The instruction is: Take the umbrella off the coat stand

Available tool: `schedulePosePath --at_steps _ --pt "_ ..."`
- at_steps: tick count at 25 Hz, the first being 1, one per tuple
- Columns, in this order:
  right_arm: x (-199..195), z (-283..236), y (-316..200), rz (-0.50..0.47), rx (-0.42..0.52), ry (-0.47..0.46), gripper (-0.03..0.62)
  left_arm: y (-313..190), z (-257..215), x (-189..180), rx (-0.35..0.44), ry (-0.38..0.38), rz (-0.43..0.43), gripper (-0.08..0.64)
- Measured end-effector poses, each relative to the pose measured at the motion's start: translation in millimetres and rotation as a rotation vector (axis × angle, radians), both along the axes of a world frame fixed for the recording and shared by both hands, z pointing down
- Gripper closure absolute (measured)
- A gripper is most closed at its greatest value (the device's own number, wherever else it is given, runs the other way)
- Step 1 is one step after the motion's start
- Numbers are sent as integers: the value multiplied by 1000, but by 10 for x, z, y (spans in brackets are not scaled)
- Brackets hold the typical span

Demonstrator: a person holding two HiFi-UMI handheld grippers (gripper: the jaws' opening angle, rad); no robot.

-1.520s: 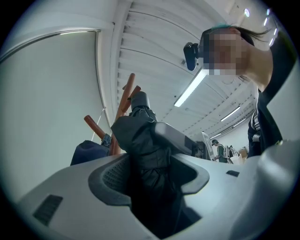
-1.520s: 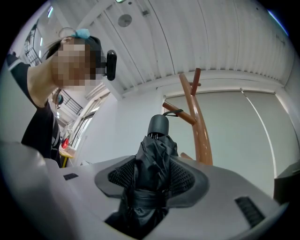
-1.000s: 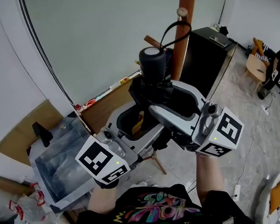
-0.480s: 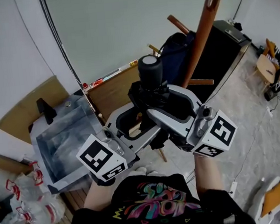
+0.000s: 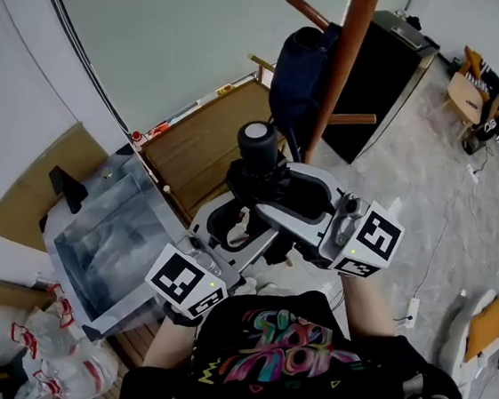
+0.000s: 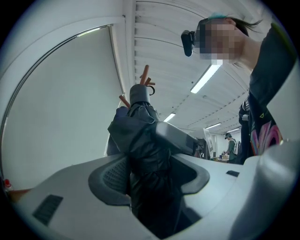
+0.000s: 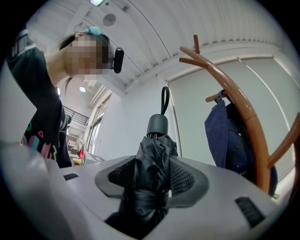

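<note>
The folded black umbrella (image 5: 260, 177) stands upright in front of me with its round handle (image 5: 256, 139) on top, clear of the brown wooden coat stand (image 5: 345, 47). My left gripper (image 5: 232, 221) is shut on its lower fabric from the left, and my right gripper (image 5: 296, 199) is shut on it from the right. In the left gripper view the umbrella (image 6: 146, 154) fills the gap between the left gripper's (image 6: 151, 180) grey jaws. In the right gripper view the right gripper (image 7: 152, 182) pinches the umbrella (image 7: 153, 161) below its handle and strap, with the coat stand (image 7: 244, 108) to the right.
A dark blue bag (image 5: 301, 70) hangs on the stand's pegs. Behind it is a black cabinet (image 5: 380, 72). A wooden board (image 5: 208, 150) and a metal tray (image 5: 104, 255) lean by the wall at left, near plastic bags (image 5: 35, 357). Chairs (image 5: 462, 100) stand at far right.
Both grippers have come down together with the umbrella. Its strap, which was up by a peg of the stand, is now well below and clear of the pegs.
</note>
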State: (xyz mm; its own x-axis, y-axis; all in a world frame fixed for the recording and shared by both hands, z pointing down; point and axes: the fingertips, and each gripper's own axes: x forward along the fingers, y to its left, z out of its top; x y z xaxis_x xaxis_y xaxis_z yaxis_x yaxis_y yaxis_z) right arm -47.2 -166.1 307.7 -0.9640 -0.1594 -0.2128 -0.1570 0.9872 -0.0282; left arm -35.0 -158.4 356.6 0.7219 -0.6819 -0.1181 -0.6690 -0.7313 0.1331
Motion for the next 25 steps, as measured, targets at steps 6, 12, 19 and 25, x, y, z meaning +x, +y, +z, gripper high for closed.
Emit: schedulePosePath --at_steps 6,12,19,25 --pt "182 302 7 56 -28 14 367 25 301 184 -35 -10 55 298" --pt "306 572 -8 111 -68 34 367 33 559 314 -88 -9 111 298" --pt "393 723 -19 144 -91 48 367 35 703 400 -120 -7 144 298" --pt "446 736 -20 160 -88 47 367 33 720 453 -124 -9 160 298"
